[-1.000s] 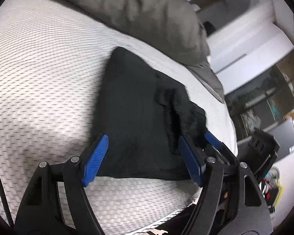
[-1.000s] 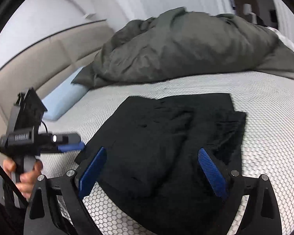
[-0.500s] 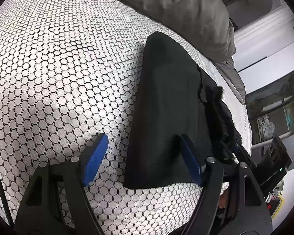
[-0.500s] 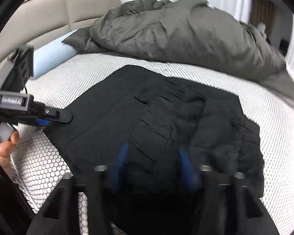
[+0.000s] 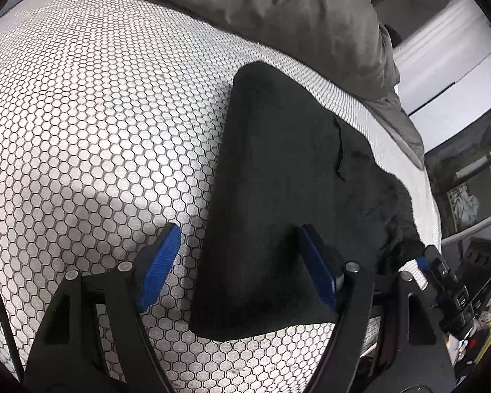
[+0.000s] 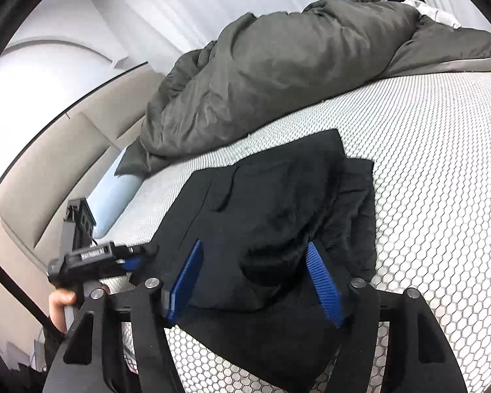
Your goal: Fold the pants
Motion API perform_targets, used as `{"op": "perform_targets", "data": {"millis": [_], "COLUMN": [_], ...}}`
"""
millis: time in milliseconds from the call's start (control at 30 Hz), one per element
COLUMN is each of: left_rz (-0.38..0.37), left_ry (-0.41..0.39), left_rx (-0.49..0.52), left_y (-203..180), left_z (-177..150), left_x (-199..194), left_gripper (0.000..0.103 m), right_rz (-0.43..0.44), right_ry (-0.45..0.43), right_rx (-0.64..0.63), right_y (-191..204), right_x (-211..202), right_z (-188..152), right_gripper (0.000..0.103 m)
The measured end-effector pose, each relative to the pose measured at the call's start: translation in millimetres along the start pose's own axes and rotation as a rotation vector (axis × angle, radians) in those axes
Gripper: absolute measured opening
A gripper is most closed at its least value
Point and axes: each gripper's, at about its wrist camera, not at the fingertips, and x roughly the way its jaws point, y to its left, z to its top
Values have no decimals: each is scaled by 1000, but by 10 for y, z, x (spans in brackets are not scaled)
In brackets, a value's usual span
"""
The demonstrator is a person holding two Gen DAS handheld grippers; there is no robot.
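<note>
left gripper (image 5: 239, 262): my jaws stand wide, nothing pinched, low centre of frame; the pants (image 5: 278, 180) edge runs between the pads, right pad over black cloth, left pad over the mattress (image 5: 98, 114). right gripper (image 6: 255, 278): jaws apart, just been opening, a bunched fold of the pants (image 6: 278, 203) between the pads; i see no pad pressing it. pants lie folded on the honeycomb mattress, mid frame. grey duvet (image 6: 278, 65) heaped beyond, upper frame. a hand (image 6: 60, 301) at lower left holds the left gripper's handle.
</note>
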Motion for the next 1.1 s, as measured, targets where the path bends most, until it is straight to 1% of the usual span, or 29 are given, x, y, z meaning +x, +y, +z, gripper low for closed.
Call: {"op": "perform_targets", "data": {"millis": [67, 133, 167, 200, 233, 267, 300, 333, 367, 433, 467, 500, 567, 600, 633, 667, 700, 733, 767, 800, 867, 933, 967, 1000, 1033, 1067, 1100], "left_rz": [9, 10, 9, 9, 11, 10, 11, 10, 9, 3, 1, 2, 12, 16, 17, 19, 20, 21, 23, 25, 28, 30, 30, 32, 35, 37, 38], "left_ry": [2, 2, 3, 2, 1, 1, 0, 0, -1, -2, -2, -3, 1, 2, 1, 0, 0, -1, 0, 1, 4, 5, 5, 6, 5, 4, 2], "left_rx": [13, 19, 20, 22, 23, 24, 24, 25, 27, 34, 39, 42, 43, 40, 39, 38, 38, 41, 43, 46, 50, 51, 52, 54, 55, 54, 55], "left_y": [-44, -93, -104, -112, -126, -18, -45, -21, 72, 104, 101, 121, 142, 150, 177, 183, 189, 191, 191, 189, 186, 190, 191, 192, 194, 191, 194], "left_z": [8, 23, 29, 35, 47, 2, 1, -8, -21, -53, -53, -59, -68, -67, -72, -75, -77, -81, -88, -94, -100, -100, -98, -93, -90, -83, -81], "left_x": [50, 59, 56, 52, 71, -26, -26, -52, -106, -169, -172, -208, -228, -231, -254, -264, -272, -278, -285, -285, -276, -270, -267, -259, -257, -250, -243], "left_gripper": [71, 71, 71, 71, 71, 71, 71, 71, 71, 71, 71, 71, 71, 71, 71, 71, 71, 71, 71, 71, 71, 71, 71, 71, 71, 71, 71], "right_rz": [17, 34, -2, -35, -58, -48, -28, -13, -1, -2, -21, -52, -98, -115, -142, -146, -137, -129, -116, -101, -68, -83, -104, -103, -114, -117, -104], "right_ry": [42, 89, 101, 102, 102, 97, 85, 50, 23, -19, -25, -11, 49, 63, 65, 55, 35, 21, 2, -8, 7, 44, 72, 84, 85, 78, 66], "right_rx": [-4, 35, 44, 43, 44, 54, 50, 27, -2, -52, -67, -67, -26, 9, 29, 36, 44, 52, 67, 77, 91, 74, 55, 42, 16, -16, -29], "right_y": [13, -21, -37, -37, -41, -51, -34, 10, 54, 115, 90, 22, -160, -245, -291, -322, -346, -359, -378, -384, -382, -368, -347, -328, -293, -247, -229], "right_x": [91, 233, 288, 308, 317, 295, 258, 161, 73, -99, -147, -145, -55, -31, -33, -62, -111, -141, -176, -199, -135, -21, 81, 131, 159, 147, 108], "right_z": [-20, -26, -31, -27, -33, -17, 6, 34, 55, 87, 80, 63, 21, 5, 11, 19, 34, 52, 65, 66, 75, 76, 57, 52, 42, 43, 37], "right_gripper": [67, 66, 54, 46, 33, 30, 28, 24, 23, 23, 23, 24, 26, 26, 26, 26, 30, 37, 57, 68, 68, 68, 64, 46, 35, 19, 17]}}
